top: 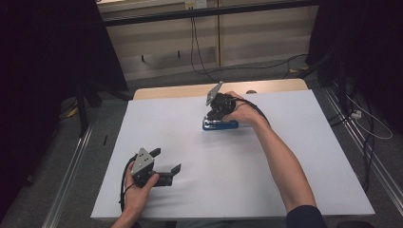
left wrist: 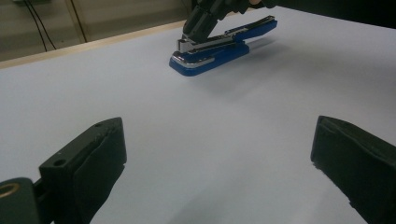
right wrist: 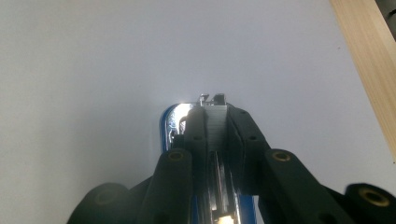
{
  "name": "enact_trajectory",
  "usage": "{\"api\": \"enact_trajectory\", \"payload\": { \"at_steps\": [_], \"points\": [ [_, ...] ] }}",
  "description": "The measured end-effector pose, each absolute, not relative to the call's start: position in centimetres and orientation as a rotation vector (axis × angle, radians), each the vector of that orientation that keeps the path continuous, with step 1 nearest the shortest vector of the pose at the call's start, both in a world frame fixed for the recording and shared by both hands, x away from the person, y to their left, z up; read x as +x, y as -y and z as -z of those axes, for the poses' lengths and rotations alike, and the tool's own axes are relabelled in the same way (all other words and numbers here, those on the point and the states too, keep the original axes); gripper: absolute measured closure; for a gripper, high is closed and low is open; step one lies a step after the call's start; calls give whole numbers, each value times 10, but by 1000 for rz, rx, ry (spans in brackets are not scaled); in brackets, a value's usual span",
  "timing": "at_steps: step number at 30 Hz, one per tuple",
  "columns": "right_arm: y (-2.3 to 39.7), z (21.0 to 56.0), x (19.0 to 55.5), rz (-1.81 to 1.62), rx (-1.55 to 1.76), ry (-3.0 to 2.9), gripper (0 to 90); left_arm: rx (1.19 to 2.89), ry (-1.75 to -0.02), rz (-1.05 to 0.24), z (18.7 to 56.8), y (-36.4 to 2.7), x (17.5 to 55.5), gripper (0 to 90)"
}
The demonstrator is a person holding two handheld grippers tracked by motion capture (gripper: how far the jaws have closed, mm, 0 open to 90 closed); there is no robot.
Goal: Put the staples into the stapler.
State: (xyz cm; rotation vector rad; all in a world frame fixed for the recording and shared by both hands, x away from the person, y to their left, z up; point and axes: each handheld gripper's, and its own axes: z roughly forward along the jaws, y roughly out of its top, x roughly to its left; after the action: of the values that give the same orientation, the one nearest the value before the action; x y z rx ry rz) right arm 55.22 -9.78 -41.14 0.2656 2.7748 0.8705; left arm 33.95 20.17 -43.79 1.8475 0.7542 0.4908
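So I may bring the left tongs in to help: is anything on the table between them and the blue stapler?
Nothing visible. From the open left tongs to the blue stapler, there is just bare white table. The right tongs already grip the stapler's head.

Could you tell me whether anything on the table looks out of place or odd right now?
Only the blue stapler: its top arm is hinged up from the base, exposing the metal staple channel, which the right gripper pinches. Otherwise, nothing looks spilled or damaged.

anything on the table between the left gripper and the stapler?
Nothing. In the high view only bare white table lies between the left gripper and the blue stapler. The left gripper view shows the same bare stretch up to the stapler.
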Motion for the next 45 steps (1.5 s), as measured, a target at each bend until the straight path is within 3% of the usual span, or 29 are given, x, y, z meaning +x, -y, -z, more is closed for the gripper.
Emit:
{"api": "enact_trajectory", "payload": {
  "at_steps": [45],
  "points": [
    [94, 411, 559, -853, 272, -2824, 747, 1852, -748, -498, 438, -202, 339, 35]
  ]
}}
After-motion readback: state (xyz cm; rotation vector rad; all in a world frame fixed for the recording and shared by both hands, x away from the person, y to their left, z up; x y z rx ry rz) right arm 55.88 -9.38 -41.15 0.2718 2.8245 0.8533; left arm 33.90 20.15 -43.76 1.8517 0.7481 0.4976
